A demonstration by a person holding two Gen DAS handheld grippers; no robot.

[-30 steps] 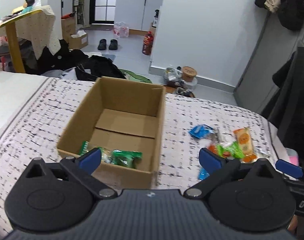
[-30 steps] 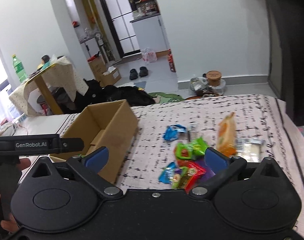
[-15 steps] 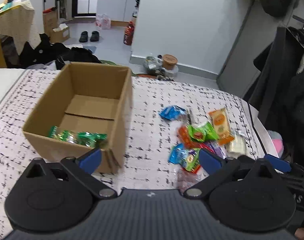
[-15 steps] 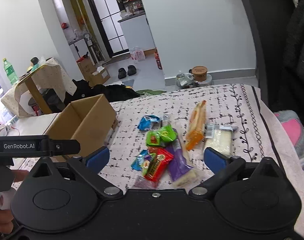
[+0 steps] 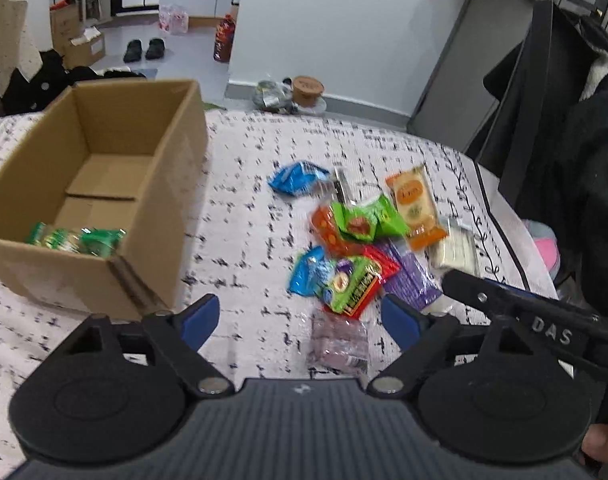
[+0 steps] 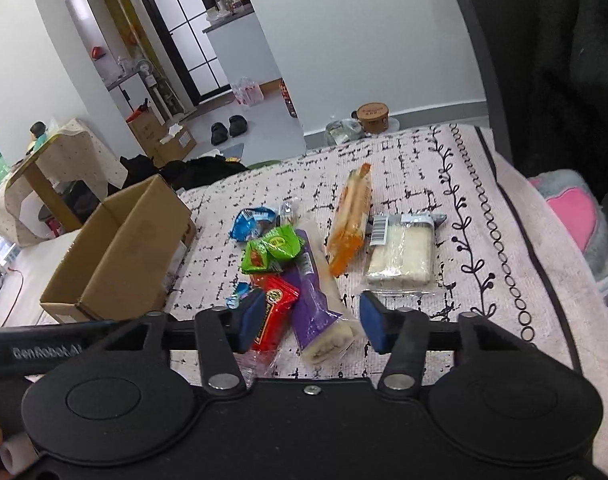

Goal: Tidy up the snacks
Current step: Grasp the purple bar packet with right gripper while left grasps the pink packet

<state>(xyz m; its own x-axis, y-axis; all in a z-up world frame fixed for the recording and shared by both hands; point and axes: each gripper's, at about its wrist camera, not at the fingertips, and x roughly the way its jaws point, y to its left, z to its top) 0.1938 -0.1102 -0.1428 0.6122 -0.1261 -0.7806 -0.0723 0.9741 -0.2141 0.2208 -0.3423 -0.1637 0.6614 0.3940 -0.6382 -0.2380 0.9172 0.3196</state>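
While both grippers hang spread (empty), right gripper [image 6: 310, 322] should straddle the purple packet [image 6: 318, 304] squarely before boxing.

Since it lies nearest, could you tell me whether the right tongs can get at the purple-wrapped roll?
Probably yes: the right tongs are open, the purple-wrapped roll lies between their fingers, uncovered.

Behind the patterned cloth [image 5: 244, 216] you see a pair of black slippers [image 5: 144, 48] on the grey floor, near a red bottle [image 5: 223, 38]. A brown round container [image 5: 307, 89] stands at the white wall. At your right, dark coats [image 5: 576, 128] hang, and a pink cushion [image 6: 572, 212] lies beside the cloth's edge. Far left stands a covered table [image 6: 60, 156].
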